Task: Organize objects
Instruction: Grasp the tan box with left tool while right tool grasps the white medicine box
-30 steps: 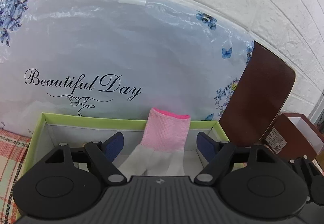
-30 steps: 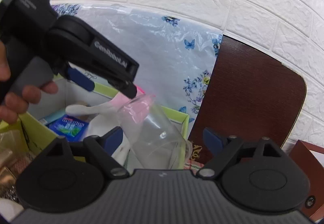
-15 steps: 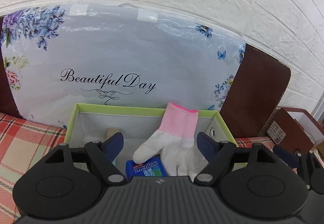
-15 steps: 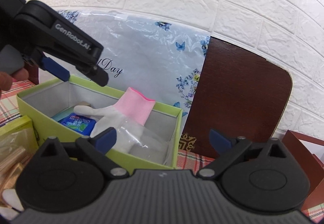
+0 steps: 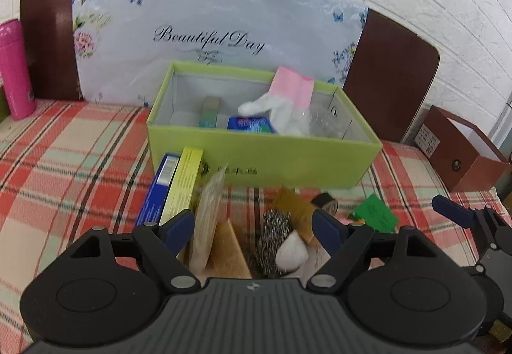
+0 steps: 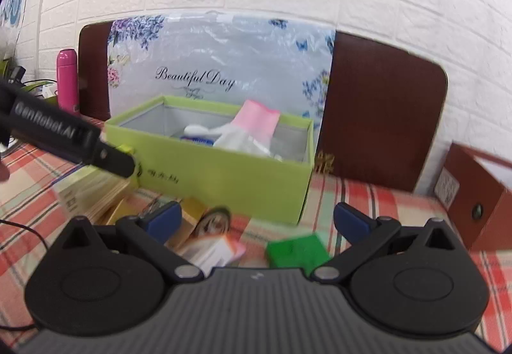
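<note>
A lime green box [image 5: 288,158] stands on the checked tablecloth and also shows in the right wrist view [image 6: 224,178]. It holds a white glove with a pink cuff [image 5: 289,91], a blue mint pack [image 5: 251,124], a clear plastic cup [image 5: 323,122] and a small upright box [image 5: 209,112]. My left gripper [image 5: 254,226] is open and empty above a pile of loose items: a steel scourer [image 5: 275,234], a sponge [image 5: 230,254], a yellow box [image 5: 184,181]. My right gripper [image 6: 257,218] is open and empty above a green packet [image 6: 297,253] and a tape roll [image 6: 214,221].
A flowered "Beautiful Day" bag [image 5: 208,24] leans on a brown board [image 5: 390,75] at the brick wall. A brown open box [image 5: 464,149] stands at the right. A pink bottle [image 5: 14,69] stands at the far left. A green packet [image 5: 374,214] lies right of the pile.
Both grippers have pulled back and up from the green box. The clear cup that was between the right fingers now lies in the box beside the glove. Loose items have come into view.
</note>
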`<control>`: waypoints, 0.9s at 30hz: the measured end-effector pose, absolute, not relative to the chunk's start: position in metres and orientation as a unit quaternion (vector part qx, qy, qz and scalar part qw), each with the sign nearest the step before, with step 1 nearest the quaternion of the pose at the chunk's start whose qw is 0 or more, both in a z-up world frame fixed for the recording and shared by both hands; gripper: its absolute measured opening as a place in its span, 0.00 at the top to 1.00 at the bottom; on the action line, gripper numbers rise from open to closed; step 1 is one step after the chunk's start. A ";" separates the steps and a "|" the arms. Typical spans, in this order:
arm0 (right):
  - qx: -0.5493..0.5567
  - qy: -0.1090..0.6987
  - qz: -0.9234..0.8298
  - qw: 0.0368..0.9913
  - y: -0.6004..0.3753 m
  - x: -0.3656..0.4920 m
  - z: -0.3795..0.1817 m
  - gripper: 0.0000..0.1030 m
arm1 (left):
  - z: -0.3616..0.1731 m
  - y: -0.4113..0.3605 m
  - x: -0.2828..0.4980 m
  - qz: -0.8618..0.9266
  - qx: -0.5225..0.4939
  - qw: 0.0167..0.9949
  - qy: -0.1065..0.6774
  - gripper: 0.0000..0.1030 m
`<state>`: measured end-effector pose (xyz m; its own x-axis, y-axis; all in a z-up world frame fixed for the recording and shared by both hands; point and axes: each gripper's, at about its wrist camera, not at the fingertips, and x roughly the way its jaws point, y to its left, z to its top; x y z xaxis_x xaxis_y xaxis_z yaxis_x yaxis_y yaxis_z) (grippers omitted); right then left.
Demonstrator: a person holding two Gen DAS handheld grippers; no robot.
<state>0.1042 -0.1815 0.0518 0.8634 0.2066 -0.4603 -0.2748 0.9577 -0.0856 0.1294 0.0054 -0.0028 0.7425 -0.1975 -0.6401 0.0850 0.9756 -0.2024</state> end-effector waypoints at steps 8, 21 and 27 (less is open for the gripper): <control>-0.047 0.275 0.128 0.952 -0.183 0.062 0.028 0.00 | -0.042 0.016 0.093 -0.057 -0.102 0.905 0.408 0.19; -0.070 0.253 0.155 0.952 -0.151 0.046 0.032 0.00 | -0.048 0.033 0.062 -0.032 -0.115 0.906 0.406 0.20; -0.085 0.268 0.159 0.946 -0.134 0.064 0.020 0.00 | -0.049 0.053 0.063 -0.019 -0.155 0.905 0.397 0.20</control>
